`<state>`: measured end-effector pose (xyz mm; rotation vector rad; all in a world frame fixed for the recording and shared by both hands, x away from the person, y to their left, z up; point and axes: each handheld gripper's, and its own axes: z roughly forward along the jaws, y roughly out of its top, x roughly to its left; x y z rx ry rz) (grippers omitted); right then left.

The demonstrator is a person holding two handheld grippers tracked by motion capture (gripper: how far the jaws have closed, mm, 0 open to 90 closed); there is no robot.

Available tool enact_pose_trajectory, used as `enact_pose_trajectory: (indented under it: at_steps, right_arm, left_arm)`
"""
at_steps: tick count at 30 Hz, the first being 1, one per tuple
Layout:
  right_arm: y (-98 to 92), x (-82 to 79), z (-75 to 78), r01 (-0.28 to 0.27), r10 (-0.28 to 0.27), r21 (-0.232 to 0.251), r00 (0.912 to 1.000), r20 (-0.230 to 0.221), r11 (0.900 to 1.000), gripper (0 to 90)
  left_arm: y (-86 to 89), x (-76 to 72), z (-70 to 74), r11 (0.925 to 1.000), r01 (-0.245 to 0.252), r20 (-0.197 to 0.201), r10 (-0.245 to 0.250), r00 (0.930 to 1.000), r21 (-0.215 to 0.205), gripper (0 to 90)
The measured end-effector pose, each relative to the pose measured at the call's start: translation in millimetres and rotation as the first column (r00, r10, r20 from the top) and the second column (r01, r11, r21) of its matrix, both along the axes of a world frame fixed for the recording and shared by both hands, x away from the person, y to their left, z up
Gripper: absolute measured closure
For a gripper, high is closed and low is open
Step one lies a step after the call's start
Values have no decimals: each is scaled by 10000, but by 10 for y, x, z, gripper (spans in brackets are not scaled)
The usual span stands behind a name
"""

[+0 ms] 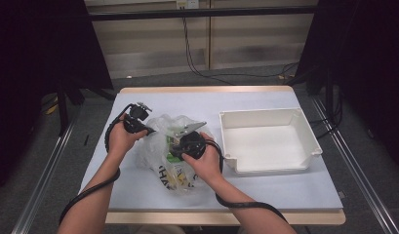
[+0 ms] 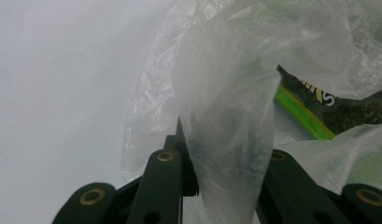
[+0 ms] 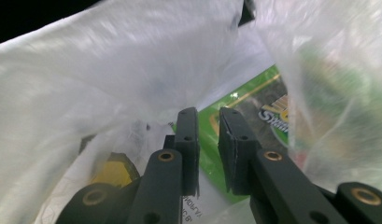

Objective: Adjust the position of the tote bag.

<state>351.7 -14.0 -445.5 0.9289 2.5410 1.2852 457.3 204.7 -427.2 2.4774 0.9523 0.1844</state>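
**Bag pinched on left, right jaws slightly apart inside it**

High view: clear crinkled plastic bag (image 1: 175,151) lying on the pale table (image 1: 265,187), left of centre, just beside the empty white bin (image 1: 270,139). Green and yellow printed packets visible through the film. Left gripper (image 1: 149,130) at the bag's left edge, held level, hand wrapped round its body, forearm coming in from bottom left. Right gripper (image 1: 173,145) on top of the bag's middle, pointing left and down into it, hand over the black body, cable looping back along the forearm.

Left gripper view: left gripper (image 2: 226,154) pinching a fold of the bag (image 2: 226,93); film bunched between the jaws and draped over the right one. Green-edged dark snack packet (image 2: 319,107) behind the film, upper right. Bare table to the left.

Right gripper view: right gripper (image 3: 208,140) inside the bag (image 3: 109,70), jaws a narrow gap apart, nothing clamped between them. Green packet (image 3: 254,100) directly behind the tips, yellow packet (image 3: 109,172) lower left.
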Motion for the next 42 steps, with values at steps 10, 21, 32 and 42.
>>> enact_pose_trajectory:
  at_steps: [10, 21, 32, 42]
  right_arm:
    - [-99, 79, 187, -9, 12, 425, 10000, -70, 9991, 900]
    - [4, 109, 386, -229, 223, 1010, 9997, 69, 9946, 900]
    - [313, 74, 78, -867, 932, 1106, 9941, -551, 9901, 900]
    - [474, 102, -157, -910, 957, 648, 9926, -743, 9937, 900]
  left_arm:
    - [-11, 10, 28, 9991, -255, -178, 249, 9995, -334, 822]
    - [-83, 43, 39, 9996, -211, -482, 203, 9986, -165, 849]
    - [-94, 70, 98, 9936, -768, -367, 740, 9966, -830, 471]
    - [-74, -7, 161, 9809, -1434, -859, 1328, 9874, -1318, 90]
